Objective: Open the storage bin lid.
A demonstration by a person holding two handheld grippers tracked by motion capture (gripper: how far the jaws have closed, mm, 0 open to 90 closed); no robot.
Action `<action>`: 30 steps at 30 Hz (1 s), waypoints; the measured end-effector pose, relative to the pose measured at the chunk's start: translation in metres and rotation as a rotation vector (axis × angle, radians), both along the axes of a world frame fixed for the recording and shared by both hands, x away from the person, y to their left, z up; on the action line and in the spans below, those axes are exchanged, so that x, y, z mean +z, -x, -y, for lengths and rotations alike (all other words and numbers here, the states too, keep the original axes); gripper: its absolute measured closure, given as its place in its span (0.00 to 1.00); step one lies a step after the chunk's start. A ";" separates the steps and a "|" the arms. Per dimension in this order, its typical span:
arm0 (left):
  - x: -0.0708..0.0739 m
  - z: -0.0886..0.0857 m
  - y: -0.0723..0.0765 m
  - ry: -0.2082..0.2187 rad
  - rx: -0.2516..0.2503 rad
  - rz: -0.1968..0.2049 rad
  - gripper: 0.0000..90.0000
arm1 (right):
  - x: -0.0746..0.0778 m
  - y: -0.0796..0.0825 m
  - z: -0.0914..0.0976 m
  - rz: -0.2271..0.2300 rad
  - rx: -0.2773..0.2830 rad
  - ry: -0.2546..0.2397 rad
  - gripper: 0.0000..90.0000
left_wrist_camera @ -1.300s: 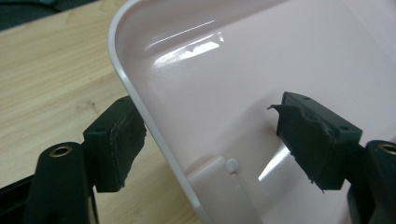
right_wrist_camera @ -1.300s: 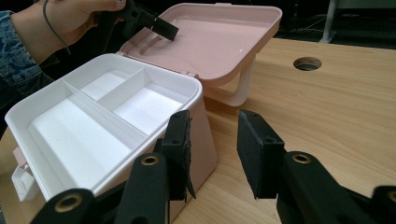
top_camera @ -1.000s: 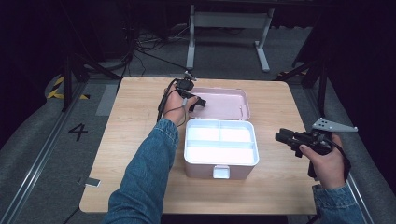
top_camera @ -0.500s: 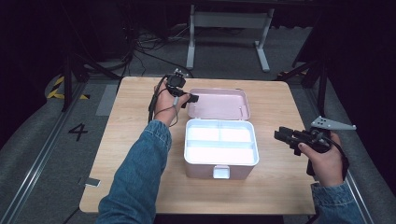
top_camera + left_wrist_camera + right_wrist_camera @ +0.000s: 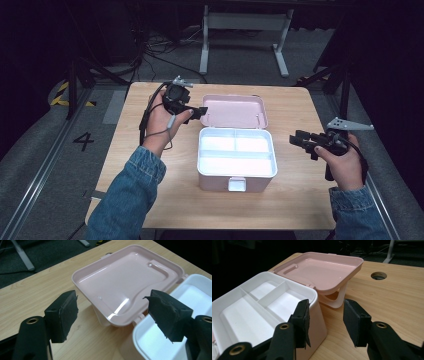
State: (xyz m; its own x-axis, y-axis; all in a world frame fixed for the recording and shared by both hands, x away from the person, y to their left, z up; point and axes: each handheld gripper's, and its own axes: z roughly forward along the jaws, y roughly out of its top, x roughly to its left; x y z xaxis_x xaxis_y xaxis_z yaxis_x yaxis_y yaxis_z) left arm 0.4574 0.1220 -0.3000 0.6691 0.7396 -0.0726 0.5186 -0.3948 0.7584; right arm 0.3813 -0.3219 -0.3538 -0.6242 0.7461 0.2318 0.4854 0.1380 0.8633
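Standing open at mid-bench [image 5: 125, 165]: pink box [image 5: 235, 175] with a white divided tray [image 5: 236, 152] seated in its top, lid [image 5: 234, 111] folded back flat behind it toward the far edge.

Left claw [image 5: 197, 112] held by the left hand [image 5: 165, 122] just beside the lid's left end, jaws spread wide, gripping nothing. From the left claw view: lid's glossy inner face [image 5: 125, 287] between the two jaw pads [image 5: 63, 315], lid apart from both; corner of the white tray [image 5: 175, 322] behind the right-hand pad.

Right claw [image 5: 299, 141] held by the right hand [image 5: 342, 162] near the box's right side, apart from it, jaws parted and empty. From the right claw view: tray split into one long compartment and two smaller ones [image 5: 262, 302], white handle loop [image 5: 337, 298] under the lid resting on the bench, round hole [image 5: 378, 275] in the bench top beyond the lid.

From the high view alone: white latch tab [image 5: 236, 184] on the box's near face, floor marking "4" [image 5: 83, 141] left of the bench, denim sleeves [image 5: 130, 200] on both forearms.
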 end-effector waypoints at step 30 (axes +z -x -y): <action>-0.037 -0.100 0.097 -0.026 0.003 -0.001 0.28 | -0.007 -0.008 0.017 -0.057 -0.042 0.094 0.57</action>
State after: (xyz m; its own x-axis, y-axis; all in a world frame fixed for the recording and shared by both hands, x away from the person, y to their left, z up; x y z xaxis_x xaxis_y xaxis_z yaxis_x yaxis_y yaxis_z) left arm 0.3604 0.2223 -0.3365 0.6667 0.7434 -0.0545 0.5209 -0.4124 0.7474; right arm 0.3896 -0.3393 -0.3609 -0.5794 0.7917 0.1936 0.5404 0.1954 0.8184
